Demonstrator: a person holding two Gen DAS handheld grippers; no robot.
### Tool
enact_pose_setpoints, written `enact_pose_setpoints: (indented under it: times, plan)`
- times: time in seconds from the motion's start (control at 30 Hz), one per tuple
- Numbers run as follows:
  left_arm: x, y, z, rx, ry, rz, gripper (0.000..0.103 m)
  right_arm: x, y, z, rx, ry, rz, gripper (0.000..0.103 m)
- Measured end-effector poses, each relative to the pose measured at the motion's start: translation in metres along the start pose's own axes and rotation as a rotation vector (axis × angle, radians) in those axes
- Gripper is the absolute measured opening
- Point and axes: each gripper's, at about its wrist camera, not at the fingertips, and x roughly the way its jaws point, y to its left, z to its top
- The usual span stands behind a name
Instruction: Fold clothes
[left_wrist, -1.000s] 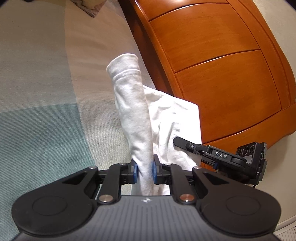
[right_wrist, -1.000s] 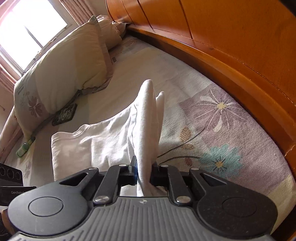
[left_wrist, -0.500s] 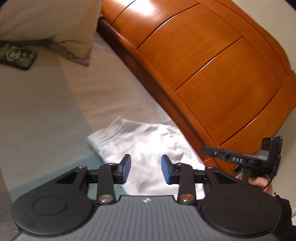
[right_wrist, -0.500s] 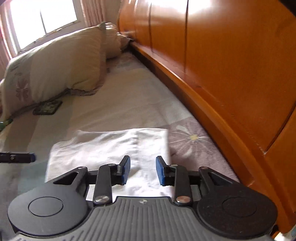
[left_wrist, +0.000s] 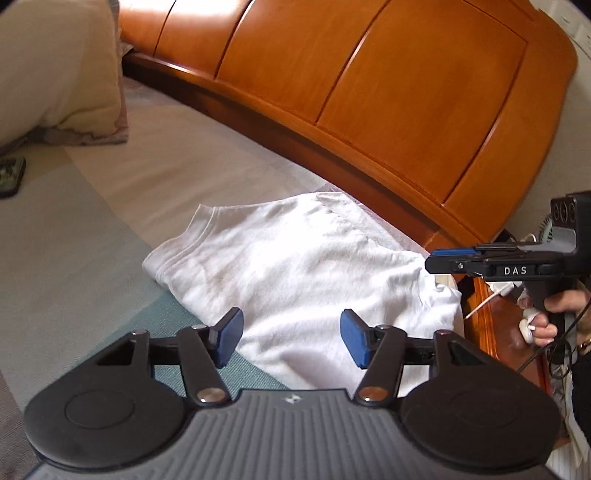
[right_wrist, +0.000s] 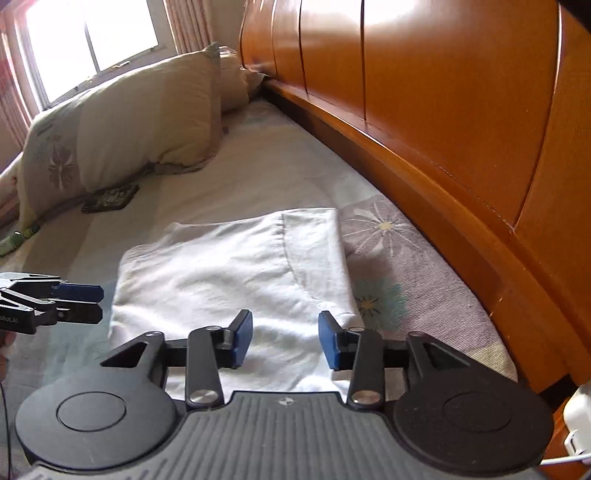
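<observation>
A white garment (left_wrist: 295, 273) lies folded flat on the bed beside the wooden headboard; the right wrist view shows the same garment (right_wrist: 236, 273) from its other side. My left gripper (left_wrist: 291, 338) hovers above its near edge, jaws opening, nothing between the blue pads. My right gripper (right_wrist: 285, 338) hangs over the garment's opposite edge, jaws also opening and empty. The right gripper (left_wrist: 448, 258) shows in the left wrist view at the garment's right corner. In the right wrist view the left gripper (right_wrist: 94, 303) sits at the left.
An orange wooden headboard (left_wrist: 369, 92) runs along the bed's far side. A cream pillow (right_wrist: 122, 129) and a dark phone (right_wrist: 110, 197) lie further up the bed. A person's hand (left_wrist: 546, 317) holds the right gripper's handle, with cables and a bedside stand (left_wrist: 495, 325) behind.
Both grippers let go of the white cloth they pinched upright; it now lies flat on the folded garment. Both jaws have spread wide, and both grippers have drawn back.
</observation>
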Motion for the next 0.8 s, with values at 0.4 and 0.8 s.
enact_pose_setpoints:
  times: [0.4,0.8]
  plan:
    - [-0.042,-0.019,-0.035,0.119,0.022,0.035,0.074,0.001,0.044,-0.055,-0.124,0.112,-0.062,0.070]
    - [-0.071,-0.036,-0.072,0.239,0.041,0.137,0.083,0.007,0.107,-0.085,-0.233,0.154,-0.039,0.082]
